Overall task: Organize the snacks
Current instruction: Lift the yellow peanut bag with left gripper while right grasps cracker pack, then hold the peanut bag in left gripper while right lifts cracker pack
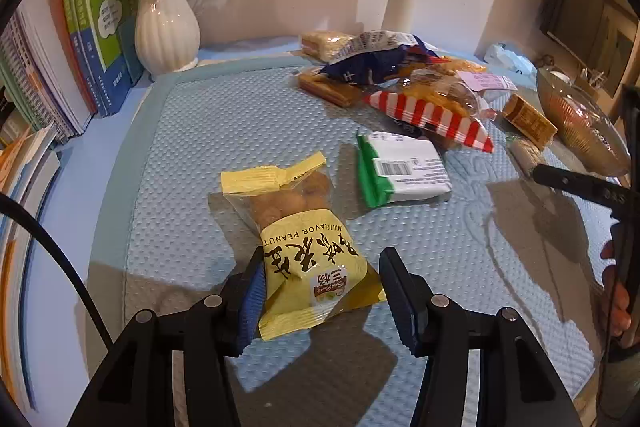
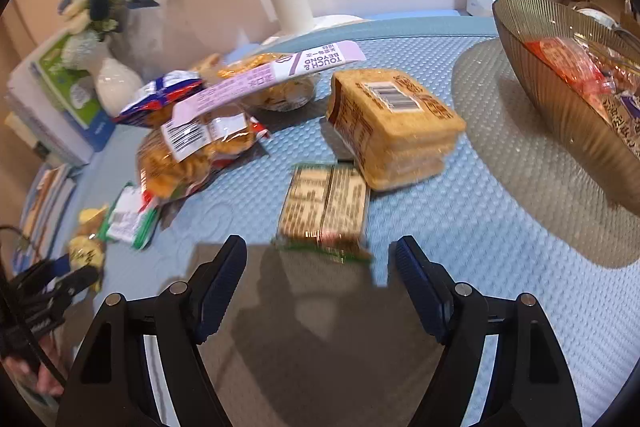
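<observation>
Left gripper held low over the blue textured mat, fingers spread to either side of the yellow peanut snack packet; the left pad touches the packet's edge, the right finger stands apart. Right gripper hovers with fingers spread wide, empty, just short of the small green-edged, gold-printed packet. Beyond it lie a tan wrapped cracker block and a heap of mixed snack bags. A ribbed brown glass bowl holding snacks stands at right; a white ribbed vase at rear left.
</observation>
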Action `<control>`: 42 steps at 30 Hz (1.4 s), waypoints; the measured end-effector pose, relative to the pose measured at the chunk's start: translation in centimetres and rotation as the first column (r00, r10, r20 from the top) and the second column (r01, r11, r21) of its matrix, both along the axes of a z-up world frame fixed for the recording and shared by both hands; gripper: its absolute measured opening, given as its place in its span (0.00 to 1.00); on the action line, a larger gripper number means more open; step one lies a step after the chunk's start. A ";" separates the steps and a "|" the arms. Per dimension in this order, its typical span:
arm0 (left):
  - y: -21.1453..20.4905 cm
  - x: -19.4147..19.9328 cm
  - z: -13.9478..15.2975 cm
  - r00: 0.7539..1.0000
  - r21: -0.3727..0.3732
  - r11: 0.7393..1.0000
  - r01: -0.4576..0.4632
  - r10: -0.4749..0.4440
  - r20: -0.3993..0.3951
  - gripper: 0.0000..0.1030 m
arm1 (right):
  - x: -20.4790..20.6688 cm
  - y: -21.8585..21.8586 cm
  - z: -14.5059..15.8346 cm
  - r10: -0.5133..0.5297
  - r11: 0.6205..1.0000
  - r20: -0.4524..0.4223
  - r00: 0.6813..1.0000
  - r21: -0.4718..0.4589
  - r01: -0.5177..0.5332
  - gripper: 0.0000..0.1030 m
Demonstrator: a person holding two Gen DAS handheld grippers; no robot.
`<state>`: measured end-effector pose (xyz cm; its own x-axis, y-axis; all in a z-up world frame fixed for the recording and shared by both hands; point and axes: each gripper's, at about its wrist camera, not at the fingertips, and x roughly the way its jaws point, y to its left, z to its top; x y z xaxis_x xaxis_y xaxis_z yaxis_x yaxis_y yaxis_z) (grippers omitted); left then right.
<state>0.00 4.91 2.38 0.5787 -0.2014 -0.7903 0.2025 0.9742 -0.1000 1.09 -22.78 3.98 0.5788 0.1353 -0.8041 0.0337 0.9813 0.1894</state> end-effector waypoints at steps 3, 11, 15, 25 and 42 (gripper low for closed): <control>0.0 -0.2 -0.3 1.000 -0.007 1.000 0.011 -0.011 0.015 0.53 | 1.3 0.7 -0.3 -0.034 0.999 -0.009 0.999 -0.023 0.033 0.77; -0.9 0.2 -1.1 1.000 0.015 1.000 0.024 -0.024 -0.008 0.59 | 1.7 1.8 -0.6 -0.075 0.990 0.004 0.997 -0.123 0.075 0.66; -1.2 0.0 -1.1 1.000 0.038 0.999 0.018 -0.018 0.007 0.58 | 0.9 1.9 -0.3 -0.033 0.993 0.022 0.999 -0.109 0.035 0.48; -1.7 -1.1 -0.7 0.997 0.036 0.998 0.058 -0.059 0.044 0.57 | -5.1 4.8 -0.1 0.205 0.962 0.018 0.979 -0.191 -0.198 0.47; -2.9 -1.6 -0.8 0.990 0.053 0.990 0.133 -0.134 0.030 0.58 | -12.3 3.0 -0.2 0.252 0.962 0.063 0.966 -0.127 -0.243 0.65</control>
<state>-1.62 1.99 1.61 0.5752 -0.2389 -0.7824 0.3335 0.9418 -0.0424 -11.16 -19.81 3.74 0.6007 0.1900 -0.7766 -0.2235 0.9725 0.0650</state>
